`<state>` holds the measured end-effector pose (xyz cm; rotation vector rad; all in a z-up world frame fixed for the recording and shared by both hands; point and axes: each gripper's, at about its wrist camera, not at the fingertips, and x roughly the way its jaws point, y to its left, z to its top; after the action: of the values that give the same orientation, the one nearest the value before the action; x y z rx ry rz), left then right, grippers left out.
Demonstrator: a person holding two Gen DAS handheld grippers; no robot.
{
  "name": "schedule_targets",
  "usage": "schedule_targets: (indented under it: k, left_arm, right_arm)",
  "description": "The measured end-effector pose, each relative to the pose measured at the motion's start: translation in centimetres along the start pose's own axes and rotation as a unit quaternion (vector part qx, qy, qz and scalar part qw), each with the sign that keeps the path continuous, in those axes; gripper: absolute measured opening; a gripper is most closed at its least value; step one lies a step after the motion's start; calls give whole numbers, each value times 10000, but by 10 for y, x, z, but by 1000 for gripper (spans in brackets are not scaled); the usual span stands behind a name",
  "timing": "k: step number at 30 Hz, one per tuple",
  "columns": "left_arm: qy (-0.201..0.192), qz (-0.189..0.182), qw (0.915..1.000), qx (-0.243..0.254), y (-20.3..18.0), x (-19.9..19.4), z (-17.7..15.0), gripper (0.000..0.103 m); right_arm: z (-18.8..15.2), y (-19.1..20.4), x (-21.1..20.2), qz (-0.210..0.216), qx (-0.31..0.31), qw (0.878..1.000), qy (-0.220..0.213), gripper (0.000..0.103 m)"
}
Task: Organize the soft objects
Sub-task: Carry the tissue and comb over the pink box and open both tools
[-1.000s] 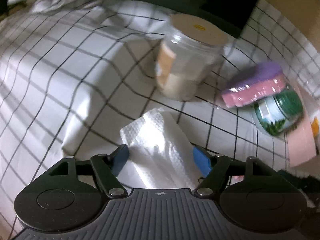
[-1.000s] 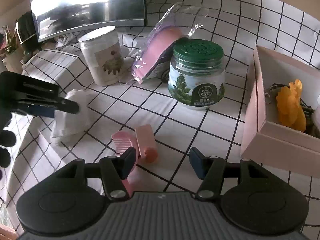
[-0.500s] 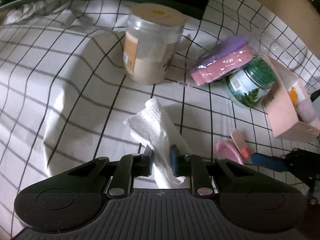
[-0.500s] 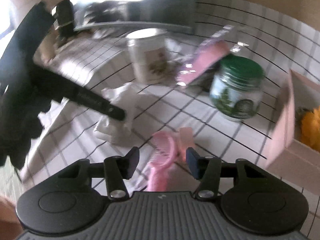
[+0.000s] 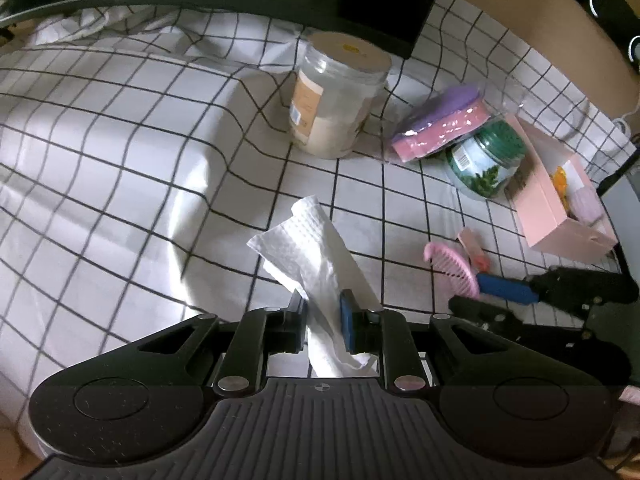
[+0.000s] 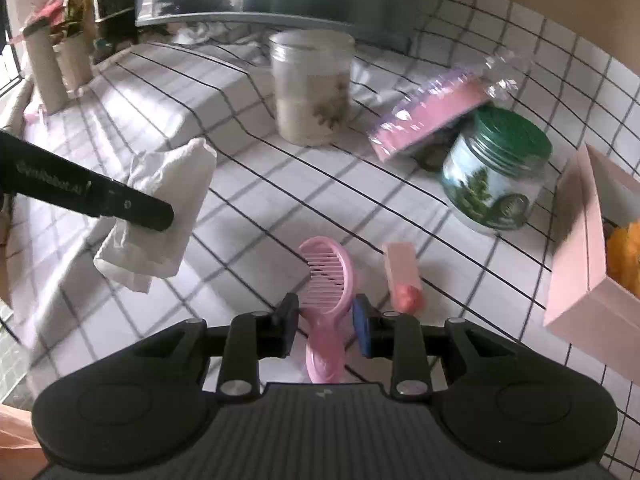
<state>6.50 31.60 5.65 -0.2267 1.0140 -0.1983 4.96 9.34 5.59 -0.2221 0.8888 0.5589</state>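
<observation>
White paper towel (image 5: 320,264) sits pinched in your left gripper (image 5: 324,316) — low centre. Your right gripper (image 6: 326,322) has just been closing — pink comb (image 6: 326,280) handle between its jaws, contact unclear.

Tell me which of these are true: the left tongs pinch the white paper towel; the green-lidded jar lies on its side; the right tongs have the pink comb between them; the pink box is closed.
1. Left tongs pinch the white paper towel: true.
2. Green-lidded jar lies on its side: false, it stands upright.
3. Right tongs, jaws just closing, have the pink comb between them: true.
4. Pink box is closed: false, it is open, something orange inside.
</observation>
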Motion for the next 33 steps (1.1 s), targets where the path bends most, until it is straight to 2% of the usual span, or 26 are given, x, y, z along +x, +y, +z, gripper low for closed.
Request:
schedule_targets:
  k: [3, 8, 11, 14, 17, 20, 23, 26, 27, 29, 33]
  left_arm:
    - [-200, -102, 9996, 163, -3, -17, 15, 21]
    - [-823, -342, 9934, 727, -39, -48, 70, 21]
    - [-1160, -651, 9857, 1035, -76, -58, 108, 21]
    - [-1280, -1205, 9748, 1371, -122, -56, 139, 21]
    - [-1099, -1780, 9642, 1627, -172, -37, 161, 21]
    - [-872, -2057, 9591, 1737, -219, -8, 175, 21]
    - [-581, -2294, 9569, 1683, -260, 28, 185, 21]
    - [-270, -2560, 9548, 1490, -289, 72, 184, 29]
    - [-107, -2457, 9571, 1531, -300, 90, 183, 30]
    - [210, -1939, 9642, 1794, -322, 126, 175, 30]
    - [656, -1742, 9642, 1887, -327, 168, 156, 30]
  right_arm:
    - [15, -3, -23, -3, 58, 9995, -303, 29]
    - [54, -34, -85, -254, 265, 9927, -1153, 29]
    - [72, -66, -129, -724, 287, 9830, -1663, 29]
    - [77, -100, -158, -1288, 338, 9716, -1954, 29]
    - [68, -144, -176, -1830, 590, 9598, -2043, 29]
    - [53, -182, -186, -2084, 970, 9509, -2072, 29]
    - [33, -209, -189, -2192, 1284, 9446, -2077, 29]
    - [16, -230, -181, -2171, 1572, 9428, -1982, 29]
    - [10, -237, -176, -2137, 1685, 9426, -1934, 29]
    - [-1, -246, -165, -2060, 1882, 9429, -1820, 29]
    - [-25, -257, -147, -1988, 2089, 9441, -1595, 29]
